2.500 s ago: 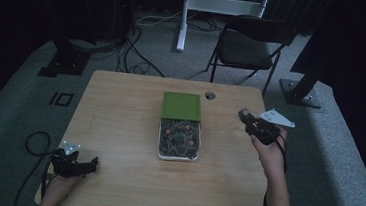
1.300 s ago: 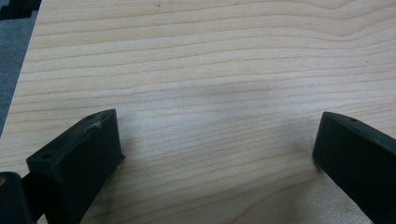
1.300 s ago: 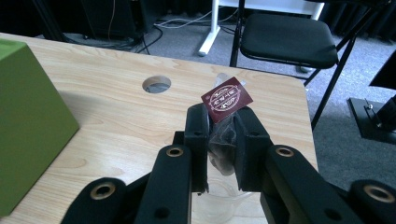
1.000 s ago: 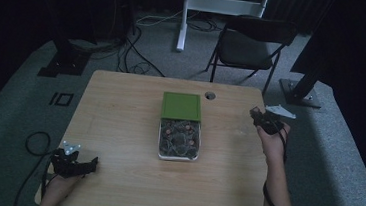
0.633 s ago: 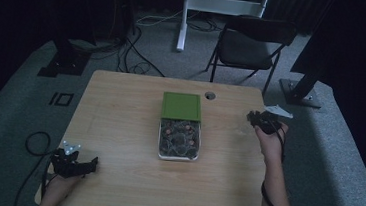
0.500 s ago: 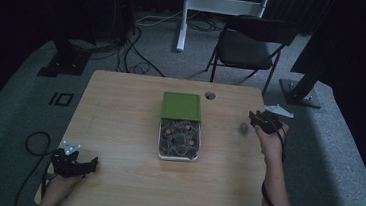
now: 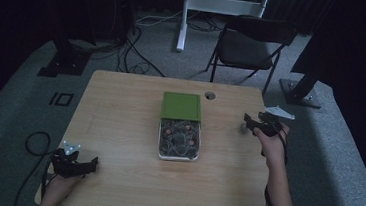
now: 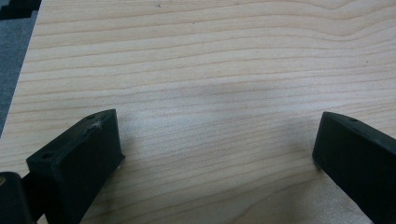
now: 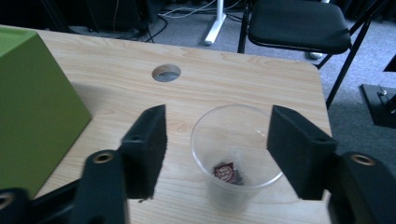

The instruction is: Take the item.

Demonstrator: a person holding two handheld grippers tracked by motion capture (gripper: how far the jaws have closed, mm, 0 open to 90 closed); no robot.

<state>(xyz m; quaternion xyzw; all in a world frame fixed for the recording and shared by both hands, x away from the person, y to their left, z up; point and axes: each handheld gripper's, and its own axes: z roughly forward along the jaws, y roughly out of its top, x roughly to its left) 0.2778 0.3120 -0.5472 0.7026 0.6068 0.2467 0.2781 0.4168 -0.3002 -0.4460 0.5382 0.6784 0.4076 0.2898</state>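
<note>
A dim room with grey carpet, a black folding chair point(image 7: 250, 41) and loose cables lay beyond the pale wooden table point(image 7: 119, 122), which had a round cable hole point(image 7: 209, 95) near its far edge. At the table's middle sat a clear rectangular container point(image 7: 179, 140) of small dark packets, with a green box-shaped lid point(image 7: 181, 106) lying just beyond it. Near the right edge stood a small clear plastic cup point(image 9: 233, 156), upright, with one dark red-labelled packet point(image 9: 226, 171) at its bottom. The right gripper point(image 9: 217, 149) hovered just above it, its black jaws having just been opening; they stood apart on either side of the cup without pressing on it. At the near left corner the left gripper point(image 8: 215, 144) rested low over bare wood, its jaws spread wide with nothing between them.
</note>
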